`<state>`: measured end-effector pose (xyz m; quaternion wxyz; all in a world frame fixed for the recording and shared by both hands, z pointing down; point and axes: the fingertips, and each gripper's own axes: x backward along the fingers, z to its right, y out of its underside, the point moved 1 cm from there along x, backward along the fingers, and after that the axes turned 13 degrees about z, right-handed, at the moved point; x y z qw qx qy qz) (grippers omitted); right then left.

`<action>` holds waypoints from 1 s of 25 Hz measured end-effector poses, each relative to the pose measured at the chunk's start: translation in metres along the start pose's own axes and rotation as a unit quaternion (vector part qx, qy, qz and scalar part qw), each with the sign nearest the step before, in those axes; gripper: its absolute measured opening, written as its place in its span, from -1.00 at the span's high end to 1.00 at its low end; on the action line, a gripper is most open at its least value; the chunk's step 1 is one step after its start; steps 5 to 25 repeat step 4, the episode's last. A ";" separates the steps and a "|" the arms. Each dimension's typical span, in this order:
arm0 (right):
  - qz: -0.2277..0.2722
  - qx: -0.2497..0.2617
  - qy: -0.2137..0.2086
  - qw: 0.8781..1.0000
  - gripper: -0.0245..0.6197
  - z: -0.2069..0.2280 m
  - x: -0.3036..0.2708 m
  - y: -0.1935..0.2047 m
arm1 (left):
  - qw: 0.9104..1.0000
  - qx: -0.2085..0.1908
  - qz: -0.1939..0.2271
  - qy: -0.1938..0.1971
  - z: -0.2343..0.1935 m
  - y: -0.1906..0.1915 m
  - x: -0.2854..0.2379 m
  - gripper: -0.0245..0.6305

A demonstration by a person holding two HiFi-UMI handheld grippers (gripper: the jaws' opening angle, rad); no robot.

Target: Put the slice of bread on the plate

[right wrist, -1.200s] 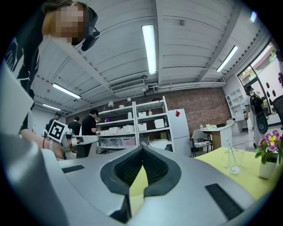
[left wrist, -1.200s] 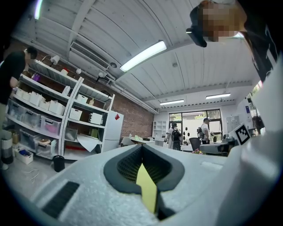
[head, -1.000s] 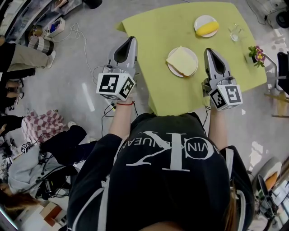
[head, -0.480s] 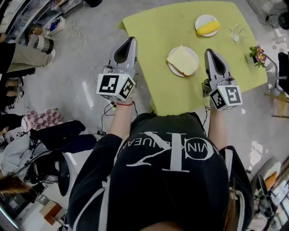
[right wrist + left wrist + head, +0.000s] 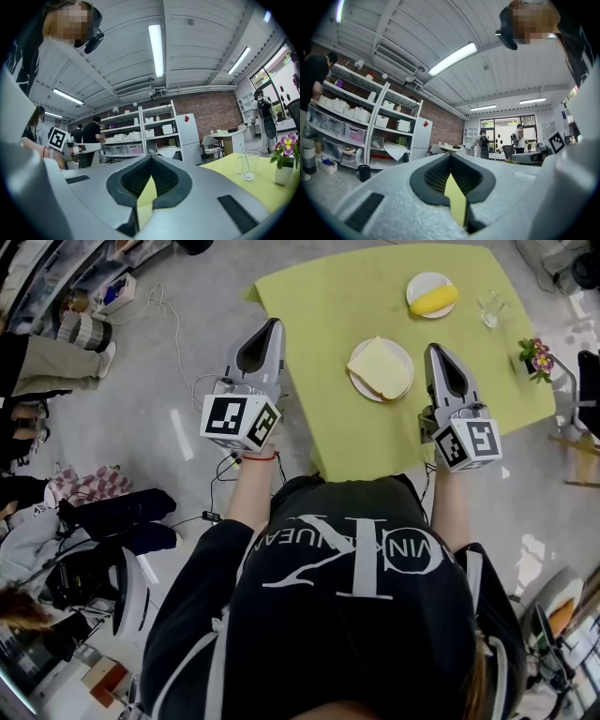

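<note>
A pale slice of bread [image 5: 378,366] lies on a white plate [image 5: 401,351] on the yellow-green table [image 5: 356,296] in the head view. My left gripper [image 5: 275,324] hovers at the table's left edge, shut, with nothing between its jaws. My right gripper [image 5: 434,349] is just right of the plate, above the table, also shut and empty. In each gripper view the jaws meet at the tips, the left gripper [image 5: 450,156] and the right gripper [image 5: 151,158] both pointing level into the room.
A second white plate [image 5: 420,283] carrying a yellow item [image 5: 432,301] sits at the far side of the table. A clear glass [image 5: 487,310] [image 5: 247,167] and a small flower pot [image 5: 534,354] [image 5: 286,165] stand at its right edge. Shelving and people fill the background; bags and cables lie on the floor at left.
Both grippers stay where they were. Only the people and bags on the floor at lower left have shifted.
</note>
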<state>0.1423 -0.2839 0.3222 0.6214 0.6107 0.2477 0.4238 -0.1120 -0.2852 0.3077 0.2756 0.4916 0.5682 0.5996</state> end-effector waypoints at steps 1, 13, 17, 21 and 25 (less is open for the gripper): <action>-0.001 0.000 0.000 1.000 0.92 0.000 0.000 0.000 | 1.000 0.000 0.000 0.000 0.000 0.000 0.000 0.89; -0.004 -0.002 0.000 1.000 0.92 0.000 0.000 0.001 | 1.000 0.001 -0.001 -0.002 -0.001 0.000 0.000 0.89; -0.004 -0.002 0.000 1.000 0.92 0.000 0.000 0.001 | 1.000 0.001 -0.001 -0.002 -0.001 0.000 0.000 0.89; -0.004 -0.002 0.000 1.000 0.92 0.000 0.000 0.001 | 1.000 0.001 -0.001 -0.002 -0.001 0.000 0.000 0.89; -0.004 -0.002 0.000 1.000 0.92 0.000 0.000 0.001 | 1.000 0.001 -0.001 -0.002 -0.001 0.000 0.000 0.89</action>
